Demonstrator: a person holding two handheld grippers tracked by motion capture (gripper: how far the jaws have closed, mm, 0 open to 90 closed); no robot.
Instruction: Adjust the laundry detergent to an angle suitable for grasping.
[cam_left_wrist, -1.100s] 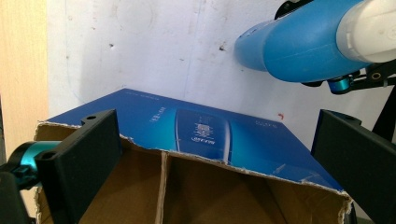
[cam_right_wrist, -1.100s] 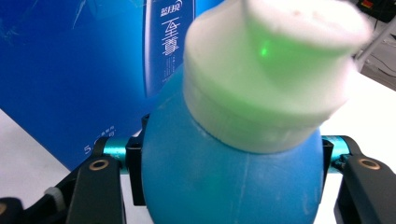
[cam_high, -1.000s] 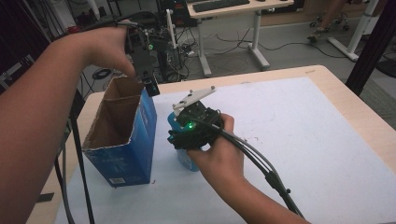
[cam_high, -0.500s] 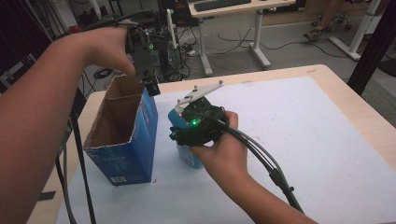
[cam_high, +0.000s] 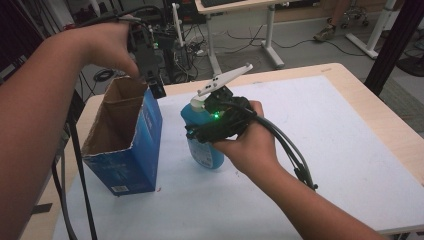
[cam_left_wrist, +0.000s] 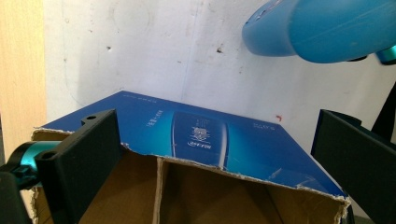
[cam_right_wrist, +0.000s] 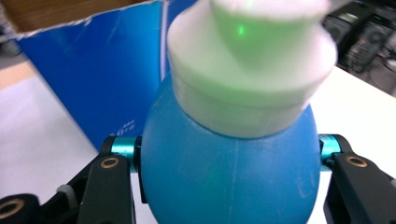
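The worktop is pale wood under a white sheet, reaching from the centre out to 3 o'clock in the high view. At 9 o'clock on it stands an open blue carton, its torn cardboard mouth facing up. Just beside the carton, toward 3 o'clock, is a blue bottle with a white cap and a white pump lever pointing to 2 o'clock. The right hand-held gripper is clamped on the bottle's body, a black jaw pressing each side in the right gripper view. The left hand-held gripper hangs over the carton's far rim at 11 o'clock; in the left gripper view its jaws stand wide apart with nothing between them, above the carton mouth.
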